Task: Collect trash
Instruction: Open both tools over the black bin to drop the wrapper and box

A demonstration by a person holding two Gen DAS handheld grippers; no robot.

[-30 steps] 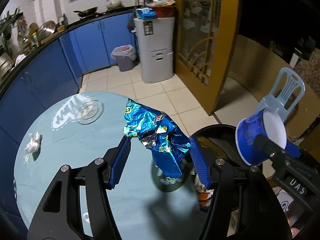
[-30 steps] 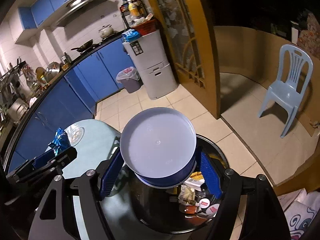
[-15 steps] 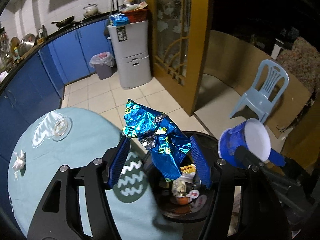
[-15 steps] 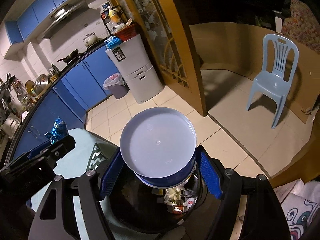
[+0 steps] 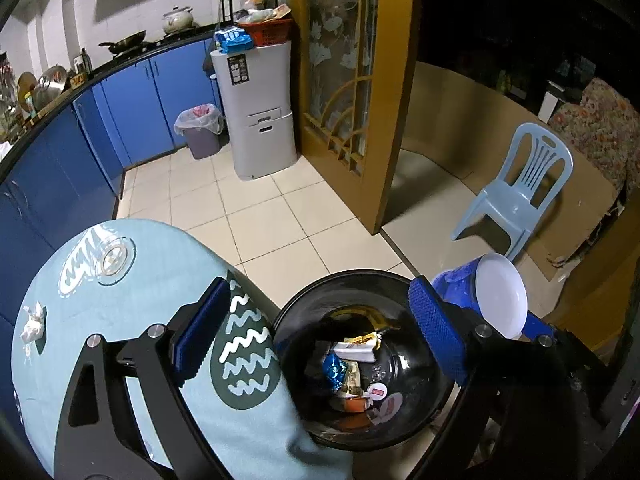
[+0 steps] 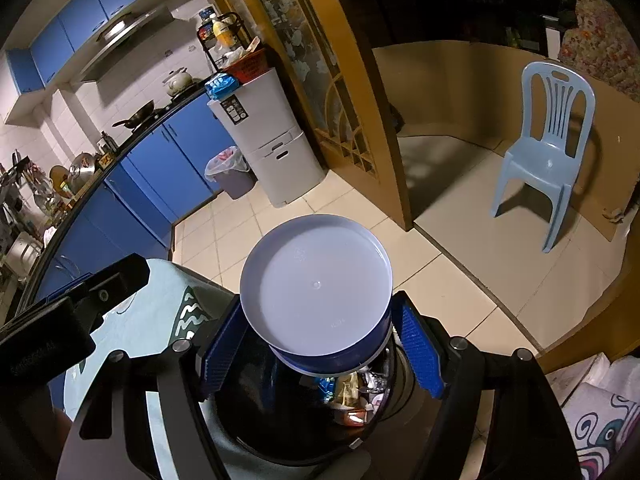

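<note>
Over the black bin (image 5: 366, 364), the left gripper (image 5: 316, 332) has just spread its jaws; the blue wrapper (image 5: 335, 372) lies inside. The right gripper (image 6: 320, 356) clamps the blue tub (image 6: 316, 292) above the bin, best released squarely over the opening.

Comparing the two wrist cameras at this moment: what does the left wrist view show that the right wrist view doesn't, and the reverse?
Left wrist only: the left gripper, jaws just opened and empty, a crumpled white tissue on the table, and the blue foil wrapper lying clearly inside the bin.

Right wrist only: the range hood, upper blue cabinets and a patterned bag on the floor.

Both: the black trash bin, the blue cup held by the right gripper, the light blue plastic chair.
</note>
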